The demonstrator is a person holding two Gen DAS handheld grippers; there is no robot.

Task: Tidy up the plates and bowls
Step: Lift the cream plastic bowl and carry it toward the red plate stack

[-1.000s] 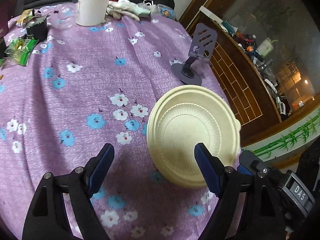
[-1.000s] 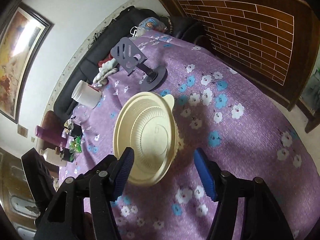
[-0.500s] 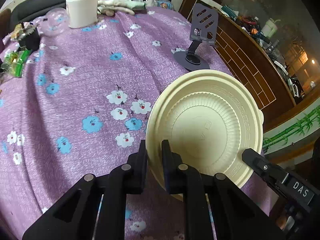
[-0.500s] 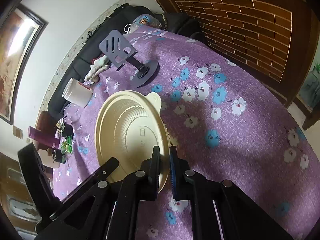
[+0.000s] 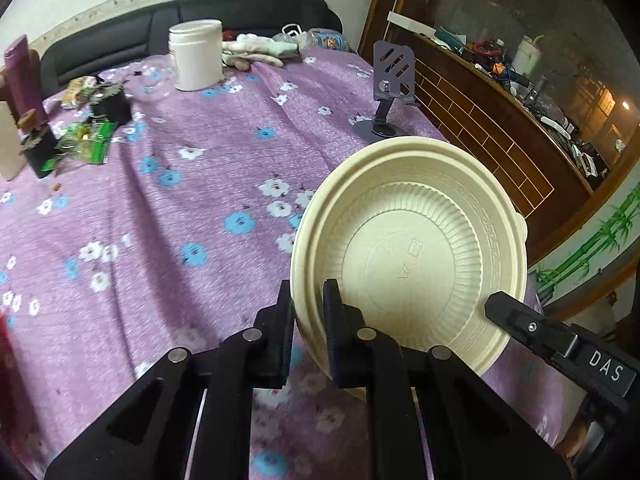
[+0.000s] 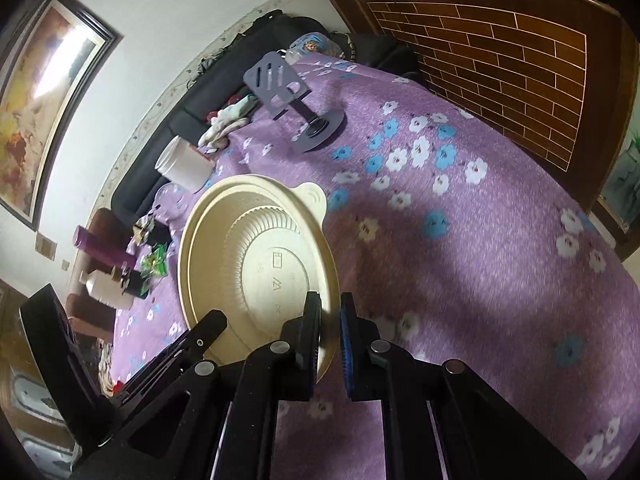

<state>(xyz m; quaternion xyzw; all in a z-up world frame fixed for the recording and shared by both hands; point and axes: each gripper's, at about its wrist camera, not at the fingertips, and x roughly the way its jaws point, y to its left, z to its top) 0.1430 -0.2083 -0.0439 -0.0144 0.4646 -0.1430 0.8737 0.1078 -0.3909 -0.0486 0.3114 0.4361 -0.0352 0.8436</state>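
A cream ribbed dish (image 5: 416, 248), with a doubled rim and a small tab handle (image 6: 310, 196), hangs tilted above the purple flowered tablecloth (image 5: 180, 208). My left gripper (image 5: 309, 300) is shut on its left rim, one finger on each face. In the right wrist view the same dish (image 6: 256, 256) fills the centre-left, and my right gripper (image 6: 330, 308) is shut on its opposite rim. Each gripper shows in the other's view: the right gripper's black finger (image 5: 520, 320) and the left gripper's finger (image 6: 208, 324). Whether this is one dish or two nested, I cannot tell.
A purple phone stand (image 5: 390, 80) stands behind the dish near the table's right edge. At the back are a white jar (image 5: 196, 54) and crumpled gloves (image 5: 256, 50). Snack packets (image 5: 86, 142) and bottles (image 6: 104, 256) crowd the left side. A brick-patterned wooden counter (image 6: 500, 52) borders the table.
Both grippers went from wide open around the dish to shut on its opposite rims. The dish has come up off the cloth and tilted, and it looms larger in both views.
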